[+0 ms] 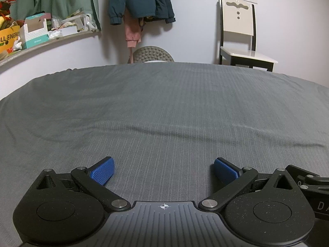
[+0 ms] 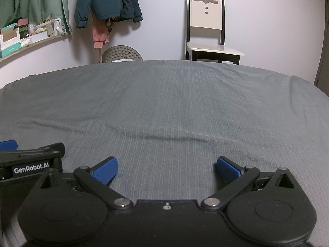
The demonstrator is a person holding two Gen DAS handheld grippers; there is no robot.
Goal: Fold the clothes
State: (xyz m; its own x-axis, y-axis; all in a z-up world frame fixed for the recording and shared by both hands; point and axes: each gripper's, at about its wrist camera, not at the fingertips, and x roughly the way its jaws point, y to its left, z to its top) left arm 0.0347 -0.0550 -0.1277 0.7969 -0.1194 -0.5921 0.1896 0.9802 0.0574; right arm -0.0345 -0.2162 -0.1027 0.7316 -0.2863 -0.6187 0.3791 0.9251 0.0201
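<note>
My left gripper (image 1: 164,169) hovers low over a grey striped bed sheet (image 1: 164,107), its blue-padded fingers spread wide open with only sheet between them. My right gripper (image 2: 166,169) is likewise open just above the same sheet (image 2: 164,107), holding nothing. The two grippers sit side by side: the right one's black body (image 1: 308,182) shows at the right edge of the left wrist view, and the left gripper's body (image 2: 30,164) with a blue pad (image 2: 8,144) shows at the left edge of the right wrist view. No garment lies on the sheet in either view.
A dark green jacket (image 1: 141,0) and a pink garment (image 1: 132,33) hang on the far wall. A cream and black chair (image 1: 242,37) stands behind the bed at the right. A cluttered ledge with boxes (image 1: 35,30) runs along the left. A studded round cushion (image 1: 153,54) peeks over the far edge.
</note>
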